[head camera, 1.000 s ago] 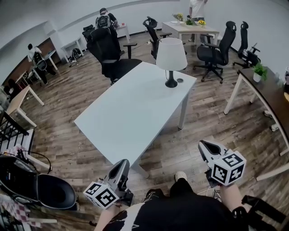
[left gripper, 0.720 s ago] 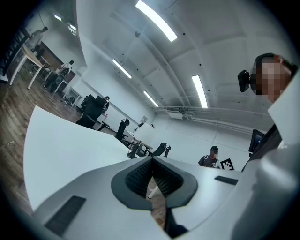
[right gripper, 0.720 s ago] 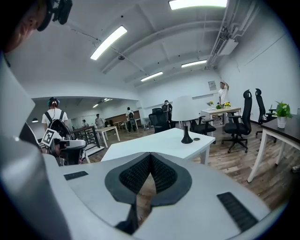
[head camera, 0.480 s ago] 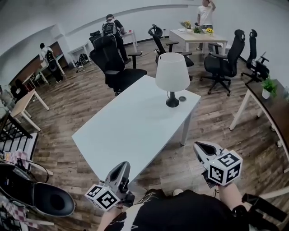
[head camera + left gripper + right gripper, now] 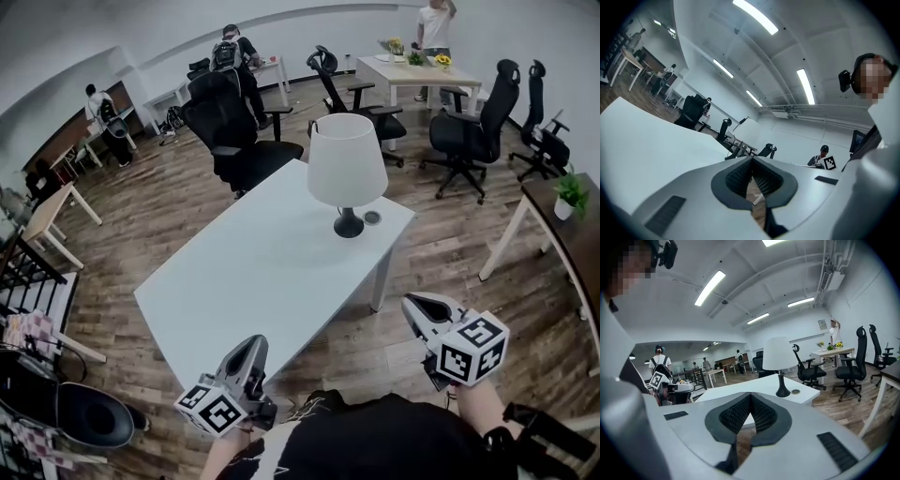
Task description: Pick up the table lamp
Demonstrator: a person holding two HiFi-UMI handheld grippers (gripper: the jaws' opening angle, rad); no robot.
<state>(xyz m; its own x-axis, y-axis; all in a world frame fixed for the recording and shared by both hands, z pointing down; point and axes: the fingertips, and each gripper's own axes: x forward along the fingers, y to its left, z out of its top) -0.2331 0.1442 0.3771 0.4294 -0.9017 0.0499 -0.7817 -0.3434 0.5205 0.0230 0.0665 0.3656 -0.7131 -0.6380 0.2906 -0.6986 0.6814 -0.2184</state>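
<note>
The left gripper (image 5: 252,343) is held low at the person's left, pointing ahead and about level, its jaws pressed together with nothing between them. The right gripper (image 5: 413,303) is well apart on the other side, tipped slightly downward, and its jaws are likewise closed and empty. The left marker cube (image 5: 216,409) and the right marker cube (image 5: 473,349) face upward

Office w/ desks (image 5: 262,272), swivel chairs (image 5: 217,105), strip lights (image 5: 754,16)

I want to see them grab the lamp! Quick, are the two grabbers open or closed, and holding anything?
Left gripper: closed, holding nothing.
Right gripper: closed, holding nothing; the table lamp stands ahead, untouched.
</note>
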